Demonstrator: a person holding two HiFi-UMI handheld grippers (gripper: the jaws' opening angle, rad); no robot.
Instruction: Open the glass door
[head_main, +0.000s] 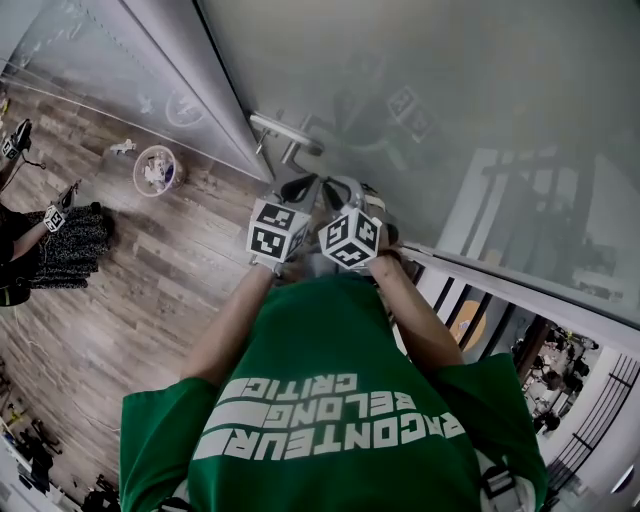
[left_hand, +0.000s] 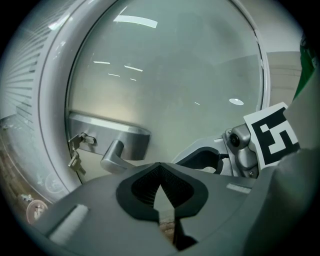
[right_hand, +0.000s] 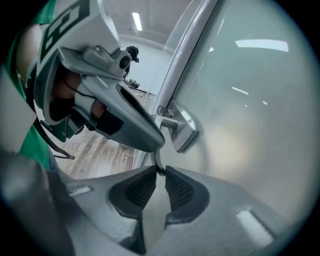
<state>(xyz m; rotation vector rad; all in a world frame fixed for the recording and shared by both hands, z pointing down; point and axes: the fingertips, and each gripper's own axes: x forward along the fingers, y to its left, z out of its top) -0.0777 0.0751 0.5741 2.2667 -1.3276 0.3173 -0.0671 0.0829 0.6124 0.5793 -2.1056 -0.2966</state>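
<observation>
The right claw (right_hand: 160, 173) pinches the door handle (right_hand: 169, 123) tip; only the left claw (left_hand: 160, 167), clenched empty, sees the keys (left_hand: 75, 161)

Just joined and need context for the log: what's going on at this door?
A person in a green shirt stands at the frosted glass door, holding both grippers side by side close to its lever handle. The left gripper is shut on nothing and points towards the handle, beside which keys hang from the lock. The right gripper has its jaws a narrow gap apart with a thin grey piece at the tips. Whether it grips that piece is unclear.
</observation>
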